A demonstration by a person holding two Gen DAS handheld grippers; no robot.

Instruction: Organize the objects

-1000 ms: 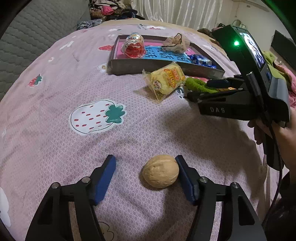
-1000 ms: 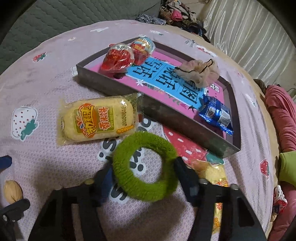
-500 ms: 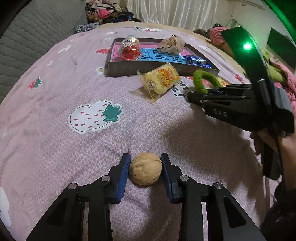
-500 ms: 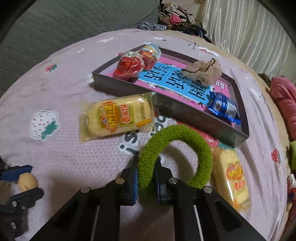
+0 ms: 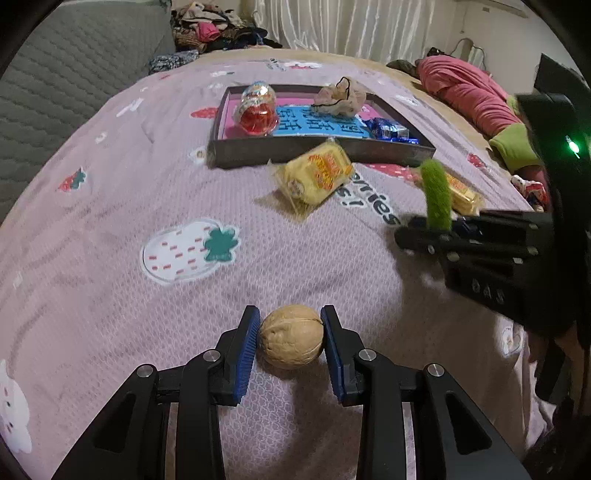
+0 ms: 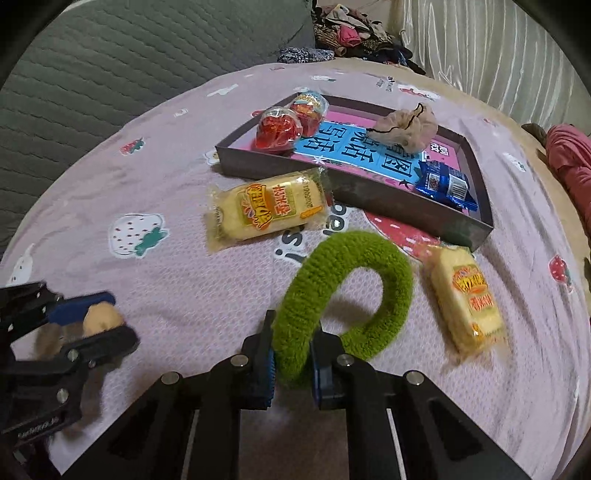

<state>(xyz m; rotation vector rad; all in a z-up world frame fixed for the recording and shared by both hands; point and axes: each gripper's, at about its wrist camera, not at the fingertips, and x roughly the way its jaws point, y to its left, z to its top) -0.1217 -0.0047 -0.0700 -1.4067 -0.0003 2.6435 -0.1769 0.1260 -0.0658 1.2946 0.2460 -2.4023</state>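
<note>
Pink bedding printed with strawberries point(image 5: 190, 251) covers the bed you are working on, with a grey quilted headboard point(image 6: 92, 55) behind it and pale curtains point(image 5: 351, 26) at the far side.

Your left gripper point(image 5: 290, 341) is clamped on the walnut point(image 5: 291, 341), both blue pads pressing its sides. The nut is round and hard, so I judge it could squirt out from between the pads if you tilt or jerk on the way; whether it has left the sheet I cannot tell.

Your right gripper point(image 6: 291, 363) is closed on one side of the green fuzzy ring point(image 6: 343, 295), and the rest of the loop stands up and forward, free. That loose arc is soft and springy. It may snag the tray's near wall as you cross it, or brush the wrapped yellow cake point(image 6: 266, 210) just beside that wall and push it. A second yellow cake point(image 6: 467, 299) lies near the ring's right side and could be dragged as well.

The dark shallow tray point(image 6: 388, 201) sits well beyond both grippers. Inside it are two clear-wrapped red sweets point(image 6: 279, 129) at the left end, a crumpled beige scrunchie point(image 6: 406, 127) at the back, and a blue snack packet point(image 6: 445, 184) in the right near corner. The middle, with blue lettering on pink, is bare, so aim there; dropping the walnut from height may let it roll against the sweets.
</note>
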